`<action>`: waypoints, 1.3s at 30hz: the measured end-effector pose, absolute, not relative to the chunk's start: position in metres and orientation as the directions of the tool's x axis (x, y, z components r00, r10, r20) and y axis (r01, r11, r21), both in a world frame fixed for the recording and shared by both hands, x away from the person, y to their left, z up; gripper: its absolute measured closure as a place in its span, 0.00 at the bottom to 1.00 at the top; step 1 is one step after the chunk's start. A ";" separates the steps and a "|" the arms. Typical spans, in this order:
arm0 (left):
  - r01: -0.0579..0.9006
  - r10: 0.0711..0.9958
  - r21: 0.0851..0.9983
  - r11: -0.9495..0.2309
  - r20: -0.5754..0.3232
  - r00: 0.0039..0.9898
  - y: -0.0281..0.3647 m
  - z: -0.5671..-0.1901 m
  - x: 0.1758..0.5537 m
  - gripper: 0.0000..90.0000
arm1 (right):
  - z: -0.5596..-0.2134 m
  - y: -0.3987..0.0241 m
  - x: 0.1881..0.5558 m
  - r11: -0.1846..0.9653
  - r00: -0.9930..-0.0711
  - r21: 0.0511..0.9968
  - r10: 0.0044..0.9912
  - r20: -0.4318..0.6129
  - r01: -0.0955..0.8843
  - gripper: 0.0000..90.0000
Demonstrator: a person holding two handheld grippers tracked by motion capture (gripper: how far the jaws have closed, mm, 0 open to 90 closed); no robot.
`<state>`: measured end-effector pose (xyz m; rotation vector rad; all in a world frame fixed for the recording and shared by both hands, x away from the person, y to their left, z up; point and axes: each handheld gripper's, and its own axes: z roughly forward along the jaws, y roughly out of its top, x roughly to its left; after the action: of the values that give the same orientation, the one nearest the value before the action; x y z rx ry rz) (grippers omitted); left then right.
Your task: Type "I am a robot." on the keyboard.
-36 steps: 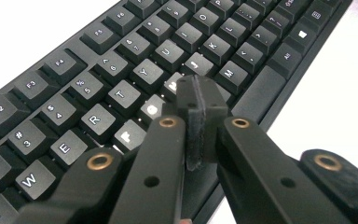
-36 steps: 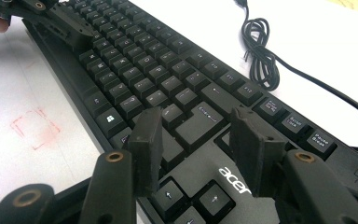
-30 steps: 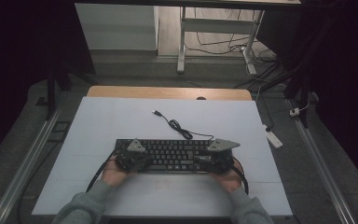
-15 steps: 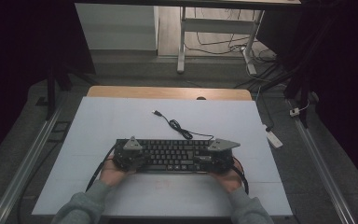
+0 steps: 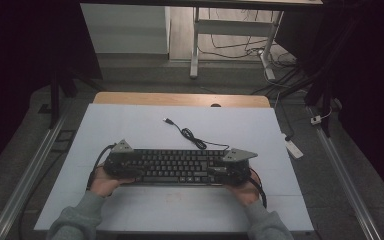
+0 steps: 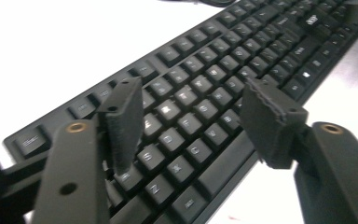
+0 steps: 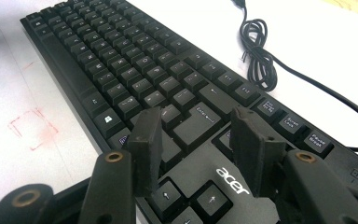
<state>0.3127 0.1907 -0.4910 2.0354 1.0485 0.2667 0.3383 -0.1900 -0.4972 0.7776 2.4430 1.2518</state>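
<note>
High view: black keyboard (image 5: 177, 166) lay flat across the near half of the white worktop (image 5: 130, 130), long side running left-right. Its cable (image 5: 192, 137) ran off the back edge near the right end, bunched in a small coil, w/ the plug lying loose toward the worktop's middle. Left tongs (image 5: 132, 173) sat at the keyboard's left end, right tongs (image 5: 215, 175) at its right end, each w/ a grey plate on top. A person's hands held both, grey sleeves coming in from the bottom edge.

Left gripper view: left tongs (image 6: 193, 123) stood wide apart over the keyboard (image 6: 200, 74), above the letter keys at that end. Jaws had just been opening. Nothing was pinched between the pads (image 6: 123, 123); keys showed in the gap, pads clear of them as far as I could tell.

Right gripper view: right tongs (image 7: 198, 151) were parted too, over the keyboard (image 7: 135, 79) around the Enter and arrow keys, beside the brand mark. Tips were low over that end, gripping nothing. Couldn't tell whether they touched the keycaps. Cable (image 7: 261, 56) showed coiled behind the keyboard on the worktop (image 7: 32, 121), just apart from the back edge. Faint red mark (image 7: 32, 128) on the worktop in front of the keyboard.
</note>
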 end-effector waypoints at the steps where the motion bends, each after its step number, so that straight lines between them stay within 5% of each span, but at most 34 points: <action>1: 0.588 0.759 0.744 -0.317 -0.173 0.628 0.192 -0.491 0.313 0.40 | -0.497 -0.190 0.338 0.477 -0.813 0.813 0.582 -0.009 0.333 0.60; 39: 0.589 0.760 0.732 -0.343 -0.153 0.632 0.189 -0.493 0.314 0.36 | -0.483 -0.157 0.343 0.456 -0.832 0.838 0.555 -0.003 0.301 0.63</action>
<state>0.3140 0.1891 -0.4932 2.0591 1.0529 0.2743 0.3431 -0.1571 -0.4831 0.7352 2.4321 1.3162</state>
